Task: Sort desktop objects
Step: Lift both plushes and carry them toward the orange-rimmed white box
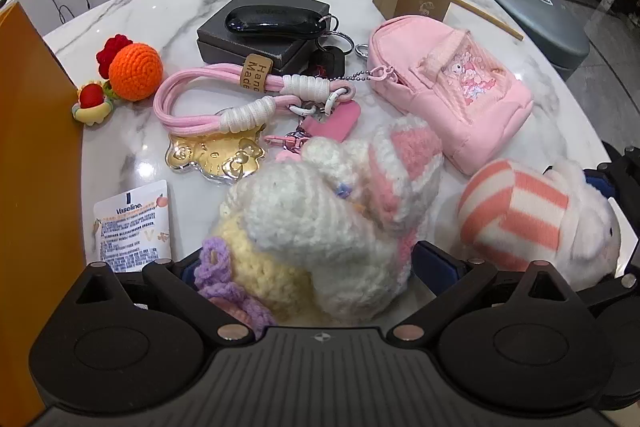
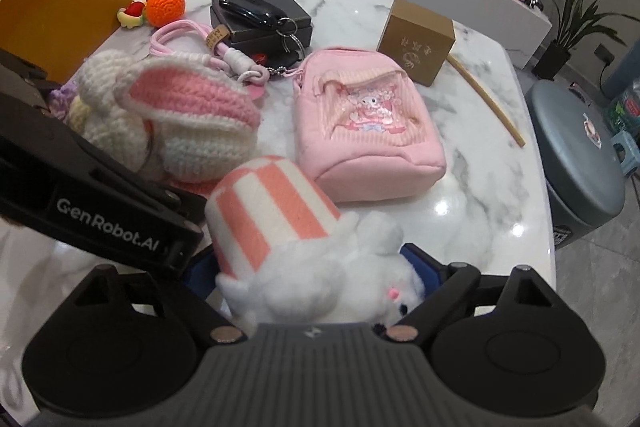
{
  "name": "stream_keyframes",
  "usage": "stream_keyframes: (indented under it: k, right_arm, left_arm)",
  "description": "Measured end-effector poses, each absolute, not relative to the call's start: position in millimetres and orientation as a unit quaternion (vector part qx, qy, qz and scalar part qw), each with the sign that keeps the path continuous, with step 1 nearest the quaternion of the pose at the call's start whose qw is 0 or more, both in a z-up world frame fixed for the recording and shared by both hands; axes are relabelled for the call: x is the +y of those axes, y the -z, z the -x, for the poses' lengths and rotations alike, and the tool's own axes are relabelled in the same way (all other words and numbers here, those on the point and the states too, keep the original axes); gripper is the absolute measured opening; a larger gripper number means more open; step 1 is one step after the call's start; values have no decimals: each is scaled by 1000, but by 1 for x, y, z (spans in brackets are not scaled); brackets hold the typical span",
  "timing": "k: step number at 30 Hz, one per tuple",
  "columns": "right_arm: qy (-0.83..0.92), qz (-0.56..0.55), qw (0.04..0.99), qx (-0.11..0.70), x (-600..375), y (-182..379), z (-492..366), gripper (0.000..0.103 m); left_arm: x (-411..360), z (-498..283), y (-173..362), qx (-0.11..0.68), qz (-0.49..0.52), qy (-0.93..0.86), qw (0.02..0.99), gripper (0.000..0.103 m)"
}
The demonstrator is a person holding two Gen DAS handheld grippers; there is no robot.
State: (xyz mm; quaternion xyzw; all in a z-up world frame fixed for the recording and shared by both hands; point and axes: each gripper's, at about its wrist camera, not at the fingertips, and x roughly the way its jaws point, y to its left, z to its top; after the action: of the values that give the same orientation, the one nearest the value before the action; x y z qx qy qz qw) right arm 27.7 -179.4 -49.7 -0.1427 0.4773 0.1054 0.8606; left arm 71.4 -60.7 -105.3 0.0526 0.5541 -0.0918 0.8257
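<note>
both grippers grasp soft toys, probably to lift the plush things out of the clutter together. the left gripper [image 1: 304, 267] is clamped on the crocheted rabbit [image 1: 328, 211] at lower centre of its view; the right gripper [image 2: 316, 279] pinches the white plush with a striped hat [image 2: 280, 223], low in its frame. only the left view shows the vaseline packet [image 1: 132, 231] and gold bear charm [image 1: 216, 155]; the right view shows the pink mini backpack [image 2: 368, 131] face-on.
</note>
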Motion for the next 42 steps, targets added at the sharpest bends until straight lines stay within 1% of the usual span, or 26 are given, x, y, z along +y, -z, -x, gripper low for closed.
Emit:
stream_keyframes:
  k: [5, 7, 21, 27, 30, 35, 42]
  right_arm:
    - [-110, 140, 860, 478, -179, 50, -27, 91]
    - [-114, 133, 860, 480, -180, 49, -27, 85]
    - [-112, 134, 862, 475, -179, 49, -24, 84]
    - [-110, 116, 865, 476, -181, 47, -25, 82]
    - [-116, 107, 866, 475, -181, 42, -24, 82]
    - [-121, 103, 872, 464, -179, 31, -21, 81]
    - [-120, 101, 877, 455, -182, 20, -17, 82]
  left_arm:
    - [-59, -70, 106, 541, -61, 94, 833, 103]
    - [-57, -68, 107, 534, -58, 85, 839, 103]
    - [-58, -66, 100, 543, -76, 99, 831, 103]
    - [-51, -64, 95, 539, -65, 105, 833, 88]
    - [-50, -63, 91, 534, -65, 112, 836, 85]
    - [-52, -60, 86, 529, -68, 124, 837, 83]
    - [-52, -57, 73, 511, -78, 130, 846, 82]
